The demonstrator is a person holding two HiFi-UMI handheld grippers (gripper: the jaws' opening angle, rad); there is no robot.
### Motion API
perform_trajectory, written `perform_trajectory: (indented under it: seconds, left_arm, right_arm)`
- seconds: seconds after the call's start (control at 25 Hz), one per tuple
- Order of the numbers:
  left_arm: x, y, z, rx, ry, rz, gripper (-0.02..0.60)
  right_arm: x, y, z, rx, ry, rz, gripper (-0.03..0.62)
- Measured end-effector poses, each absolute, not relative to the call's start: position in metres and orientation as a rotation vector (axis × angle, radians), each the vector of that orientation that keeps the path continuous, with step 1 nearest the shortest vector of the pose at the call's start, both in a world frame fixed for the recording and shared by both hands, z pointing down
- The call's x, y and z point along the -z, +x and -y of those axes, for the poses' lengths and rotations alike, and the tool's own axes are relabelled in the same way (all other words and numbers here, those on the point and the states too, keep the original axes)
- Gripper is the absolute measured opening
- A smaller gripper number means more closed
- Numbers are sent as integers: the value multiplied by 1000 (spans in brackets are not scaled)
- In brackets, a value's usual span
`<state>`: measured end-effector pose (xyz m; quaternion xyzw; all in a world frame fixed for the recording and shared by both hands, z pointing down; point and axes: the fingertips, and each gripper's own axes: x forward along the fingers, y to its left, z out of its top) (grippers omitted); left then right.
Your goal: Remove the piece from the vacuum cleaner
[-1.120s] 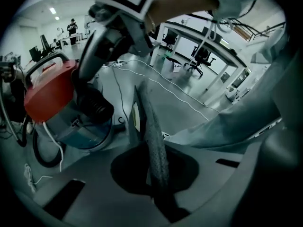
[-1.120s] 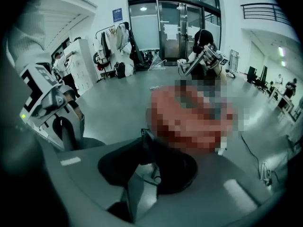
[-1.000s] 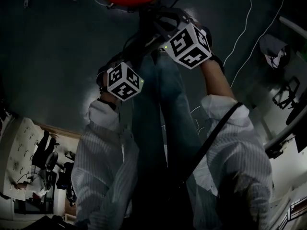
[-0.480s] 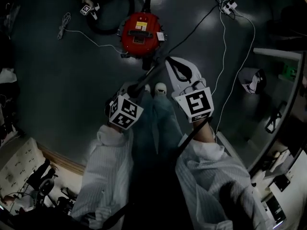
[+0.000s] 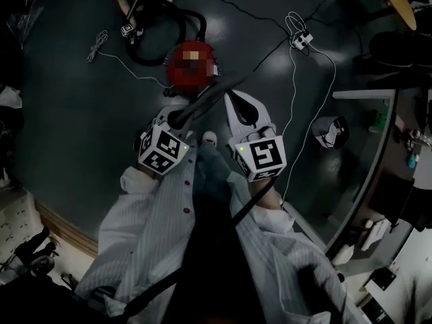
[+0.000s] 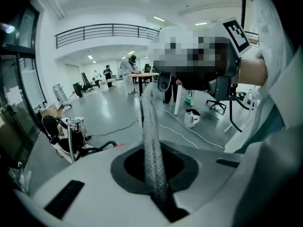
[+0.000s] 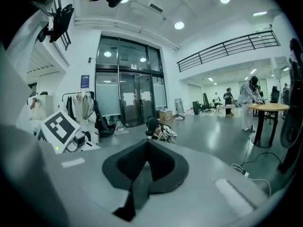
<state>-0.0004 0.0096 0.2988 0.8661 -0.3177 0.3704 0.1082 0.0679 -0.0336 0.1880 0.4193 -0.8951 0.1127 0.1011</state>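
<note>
Vacuum cleaner [image 5: 179, 66], red, on floor ahead of both claws. L claw [image 6: 157, 176] clamped on ribbed grey hose [image 6: 149, 122], which runs fwd past its tips. R claw [image 7: 143, 171] just right of it, pads together, nothing btwn.

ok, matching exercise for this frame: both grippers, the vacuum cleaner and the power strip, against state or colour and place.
Things:
1. left gripper
2. right gripper
3. vacuum cleaner
4. power strip

States and places:
A. red, on the floor
B. shut, nothing between the jaws
C. white, on the floor, to the right of the vacuum cleaner in the head view
D. shut on the grey braided hose

Pairs: 1-D, 2-B, 3-A, 4-C
</note>
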Motion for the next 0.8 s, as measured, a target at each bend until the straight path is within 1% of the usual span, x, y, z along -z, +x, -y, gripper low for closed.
perform_trajectory:
  seconds: [0.52,0.8]
  left_arm:
    - [-274,-8,-12,-1090,2554,981,9]
    - [-286,13,-18,-1089,2556,900,9]
  right_arm:
    - [-161,54,21,-272,1177,2695,0]
    - [-174,69,17,-323,1193,2650,0]
